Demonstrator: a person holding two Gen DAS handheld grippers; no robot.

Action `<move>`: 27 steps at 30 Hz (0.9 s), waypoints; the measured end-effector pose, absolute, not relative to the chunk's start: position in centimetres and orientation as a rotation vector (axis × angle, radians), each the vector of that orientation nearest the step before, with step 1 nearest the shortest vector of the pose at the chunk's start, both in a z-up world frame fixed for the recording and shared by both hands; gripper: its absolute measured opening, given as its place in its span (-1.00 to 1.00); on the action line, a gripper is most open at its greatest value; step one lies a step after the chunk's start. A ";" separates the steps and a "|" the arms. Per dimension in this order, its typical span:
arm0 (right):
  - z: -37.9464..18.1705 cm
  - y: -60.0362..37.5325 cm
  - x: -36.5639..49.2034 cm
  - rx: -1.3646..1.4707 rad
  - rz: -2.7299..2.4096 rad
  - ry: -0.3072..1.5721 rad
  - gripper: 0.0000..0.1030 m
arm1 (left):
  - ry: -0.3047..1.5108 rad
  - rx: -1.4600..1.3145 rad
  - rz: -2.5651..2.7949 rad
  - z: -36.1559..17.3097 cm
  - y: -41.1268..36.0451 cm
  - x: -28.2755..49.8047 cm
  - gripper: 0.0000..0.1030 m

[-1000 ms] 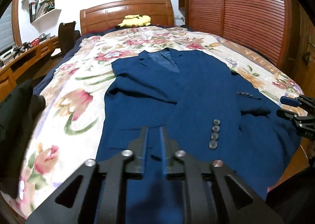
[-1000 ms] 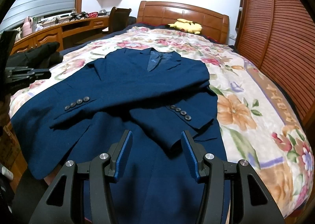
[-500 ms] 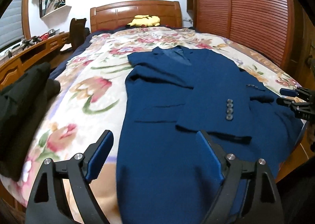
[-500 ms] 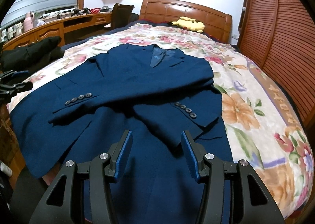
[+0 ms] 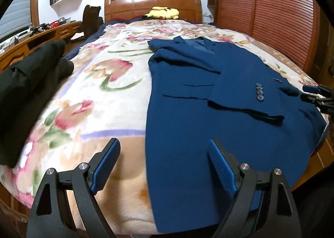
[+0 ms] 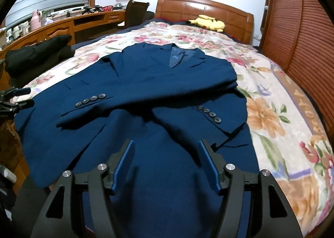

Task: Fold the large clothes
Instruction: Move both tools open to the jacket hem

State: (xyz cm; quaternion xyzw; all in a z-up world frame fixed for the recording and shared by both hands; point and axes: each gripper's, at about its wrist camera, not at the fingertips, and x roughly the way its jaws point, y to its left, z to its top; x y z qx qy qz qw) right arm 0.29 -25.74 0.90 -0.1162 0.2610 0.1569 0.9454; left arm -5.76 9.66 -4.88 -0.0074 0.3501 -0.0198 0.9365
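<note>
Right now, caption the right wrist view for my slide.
Right gripper opening above a blue jacket, sleeves crossed.

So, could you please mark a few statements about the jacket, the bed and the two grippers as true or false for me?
1. The blue jacket lies on the floral blanket with both sleeves folded across its front. True.
2. The left gripper is clamped on the jacket's hem. False: it is open, holding nothing.
3. A yellow plush toy sits by the headboard. True.
4. The right gripper grips a sleeve. False: its jaws are opening, with nothing pinched between them.
5. The dark clothing lies on top of the jacket. False: it lies apart, at the bed's edge.
</note>
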 end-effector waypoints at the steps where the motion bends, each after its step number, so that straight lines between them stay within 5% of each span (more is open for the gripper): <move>1: 1.1 -25.8 0.5 -0.238 0.316 0.539 0.27 | 0.718 -0.017 -0.039 -5.0 9.8 -5.8 0.68; 8: 1.4 -28.3 0.1 -0.275 0.274 0.571 0.27 | 0.715 -0.030 -0.047 -5.2 10.2 -6.5 0.66; 17: -0.6 -34.2 -0.2 -0.209 0.190 0.651 0.27 | 0.710 -0.029 -0.090 -5.3 9.7 -7.1 -0.05; 27: -2.0 -35.7 -0.9 -0.136 0.237 0.690 0.27 | 0.725 -0.012 -0.106 -5.8 9.2 -7.9 -0.14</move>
